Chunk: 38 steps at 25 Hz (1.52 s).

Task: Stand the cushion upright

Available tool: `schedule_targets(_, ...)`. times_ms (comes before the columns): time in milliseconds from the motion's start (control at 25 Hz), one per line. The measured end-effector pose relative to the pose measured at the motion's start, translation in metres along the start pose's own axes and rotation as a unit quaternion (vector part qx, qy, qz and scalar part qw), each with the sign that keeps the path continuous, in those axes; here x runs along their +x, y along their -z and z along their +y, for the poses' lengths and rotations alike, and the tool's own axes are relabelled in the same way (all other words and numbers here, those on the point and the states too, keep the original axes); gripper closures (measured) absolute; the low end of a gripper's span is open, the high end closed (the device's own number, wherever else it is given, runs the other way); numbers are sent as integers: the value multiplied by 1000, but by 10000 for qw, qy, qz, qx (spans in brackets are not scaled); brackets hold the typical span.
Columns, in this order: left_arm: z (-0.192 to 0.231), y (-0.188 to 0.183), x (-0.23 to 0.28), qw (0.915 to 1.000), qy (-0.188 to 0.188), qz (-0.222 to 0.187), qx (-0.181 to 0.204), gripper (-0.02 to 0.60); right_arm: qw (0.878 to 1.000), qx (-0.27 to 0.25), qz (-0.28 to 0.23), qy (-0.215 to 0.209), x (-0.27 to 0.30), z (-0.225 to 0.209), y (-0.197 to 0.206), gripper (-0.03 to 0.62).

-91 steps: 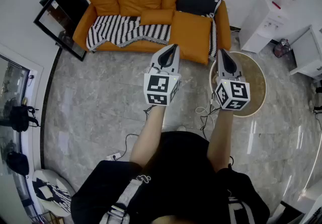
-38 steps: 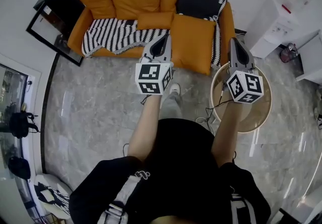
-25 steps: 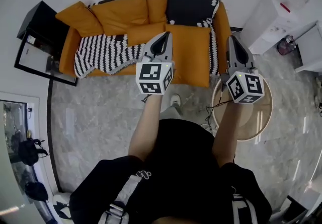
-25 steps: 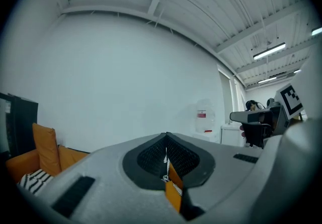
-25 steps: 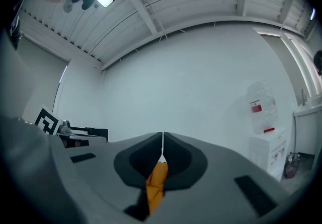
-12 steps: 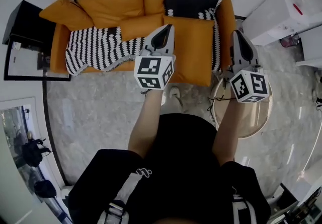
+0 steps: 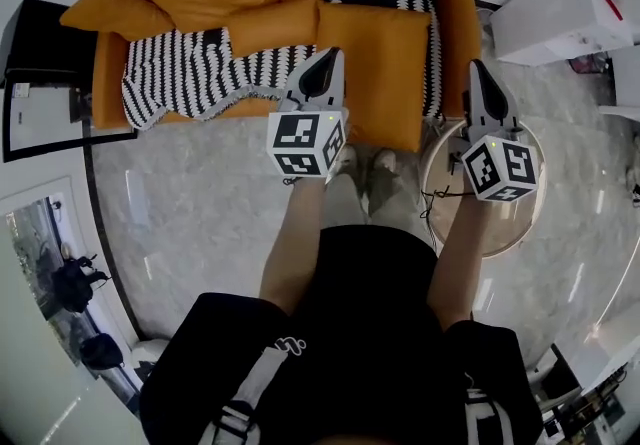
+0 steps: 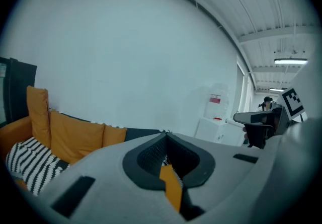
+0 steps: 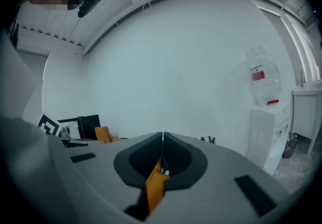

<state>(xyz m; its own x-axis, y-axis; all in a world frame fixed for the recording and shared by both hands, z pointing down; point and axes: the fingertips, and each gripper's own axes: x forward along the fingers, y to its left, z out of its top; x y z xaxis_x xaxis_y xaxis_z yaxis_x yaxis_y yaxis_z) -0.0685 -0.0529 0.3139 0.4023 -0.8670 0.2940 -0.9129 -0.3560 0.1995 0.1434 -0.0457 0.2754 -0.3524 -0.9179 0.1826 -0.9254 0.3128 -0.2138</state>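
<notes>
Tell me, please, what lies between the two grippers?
In the head view, the big cushion lying on the seat and the sofa's arm lie between the left gripper and the right gripper.

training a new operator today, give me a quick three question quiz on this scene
1. True or false: the left gripper and the right gripper are both shut and empty.
2. The large orange fabric cushion is: A) lying flat on the orange sofa seat; B) on the floor; C) standing upright.
3. In the head view, the black-and-white striped blanket lies to the cushion's ____.
Key: 1 true; 2 A; 3 left.
</notes>
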Motion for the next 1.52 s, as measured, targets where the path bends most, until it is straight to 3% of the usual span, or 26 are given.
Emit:
schedule_targets(400, 34, 85, -5, 9962, -487, 657, -310, 572, 9969, 265, 733, -89, 10, -20, 82, 582)
schedule_targets(760, 38, 169, -8, 9881, -475, 1394, -454, 572, 9878, 376, 1510, -92, 16, -25, 174, 582)
schedule_targets(1160, 52, 274, -18, 9726, -395, 2203, -630, 572, 9733, 432, 2254, 31, 3, -37, 281, 582)
schedule_targets(1520, 52, 364, -11, 9553, -269, 2893, -544, 571, 9565, 328, 2892, 170, -20, -67, 374, 580)
